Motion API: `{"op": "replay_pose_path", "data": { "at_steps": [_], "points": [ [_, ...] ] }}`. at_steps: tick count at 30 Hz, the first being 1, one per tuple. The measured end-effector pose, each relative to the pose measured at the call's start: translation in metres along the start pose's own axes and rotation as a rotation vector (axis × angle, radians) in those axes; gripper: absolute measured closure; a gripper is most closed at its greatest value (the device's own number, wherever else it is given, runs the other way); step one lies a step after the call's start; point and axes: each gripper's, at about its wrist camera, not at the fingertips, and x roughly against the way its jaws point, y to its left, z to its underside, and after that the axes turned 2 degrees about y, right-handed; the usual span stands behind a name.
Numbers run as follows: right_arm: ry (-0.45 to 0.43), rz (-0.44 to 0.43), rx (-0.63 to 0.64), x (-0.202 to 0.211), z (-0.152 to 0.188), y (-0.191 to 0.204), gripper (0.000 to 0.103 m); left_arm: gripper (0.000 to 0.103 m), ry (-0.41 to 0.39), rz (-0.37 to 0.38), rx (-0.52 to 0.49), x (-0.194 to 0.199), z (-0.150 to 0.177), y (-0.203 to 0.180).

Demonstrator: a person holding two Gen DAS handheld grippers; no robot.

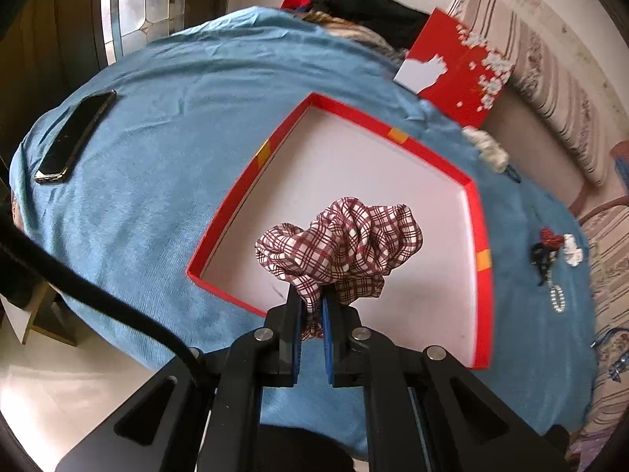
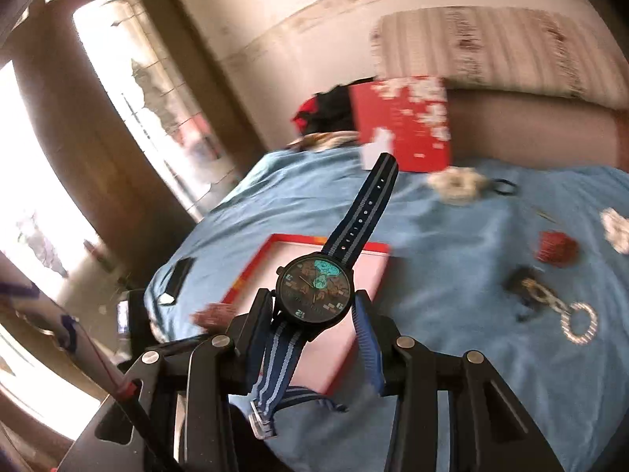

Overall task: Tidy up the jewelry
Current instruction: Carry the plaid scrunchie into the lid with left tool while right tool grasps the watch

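Note:
My left gripper (image 1: 312,299) is shut on a maroon-and-white plaid scrunchie (image 1: 342,247) and holds it above the near part of a shallow red box with a white floor (image 1: 481,236). My right gripper (image 2: 316,303) is shut on a black-faced watch (image 2: 316,289) with a blue striped strap, held above the same red box (image 2: 251,271). Loose pieces lie on the blue cloth to the right: a red hair clip (image 2: 556,247), a black clip with a chain and a pearl ring (image 2: 580,322), and white scrunchies (image 2: 456,185).
A blue cloth (image 1: 165,181) covers the table. A black phone (image 1: 74,137) lies at its far left. The red box lid (image 1: 456,74) leans at the back against a striped cushion. Dark clothes are piled behind it. A black cable (image 1: 90,295) crosses the lower left.

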Motion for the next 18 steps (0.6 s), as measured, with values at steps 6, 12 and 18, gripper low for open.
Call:
{"op": "replay_pose_path", "data": {
  "at_steps": [6,12,18],
  "points": [
    [0.112,-0.035,0.044,-0.073,0.006,0.038,0.058,0.094,0.057,-0.04,0.011,-0.031,-0.008,0.005],
    [0.256,0.01,0.056,-0.142,0.036,0.035,0.058,0.093,0.083,-0.037,0.015,-0.038,-0.008,0.007],
    [0.322,0.128,0.134,-0.177,0.057,0.028,0.058,0.089,0.083,-0.044,-0.007,-0.041,-0.013,0.005]
  ]
}}
